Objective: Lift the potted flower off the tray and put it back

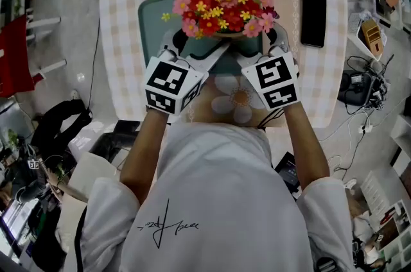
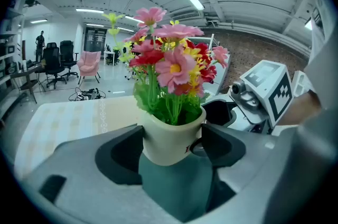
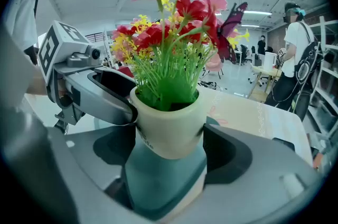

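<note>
Evidently the left gripper [image 2: 170, 148] and right gripper [image 3: 170, 139] each gripped the potted flower [image 1: 225, 4] between their jaws — opposed grips to hold it upright, with the tray [image 1: 151, 19] beneath them.

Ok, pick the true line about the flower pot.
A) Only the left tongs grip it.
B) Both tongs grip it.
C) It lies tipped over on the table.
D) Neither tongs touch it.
B: each gripper view shows the flower pot upright and pinched on both sides, by the left tongs in one view and by the right tongs in the other.
</note>
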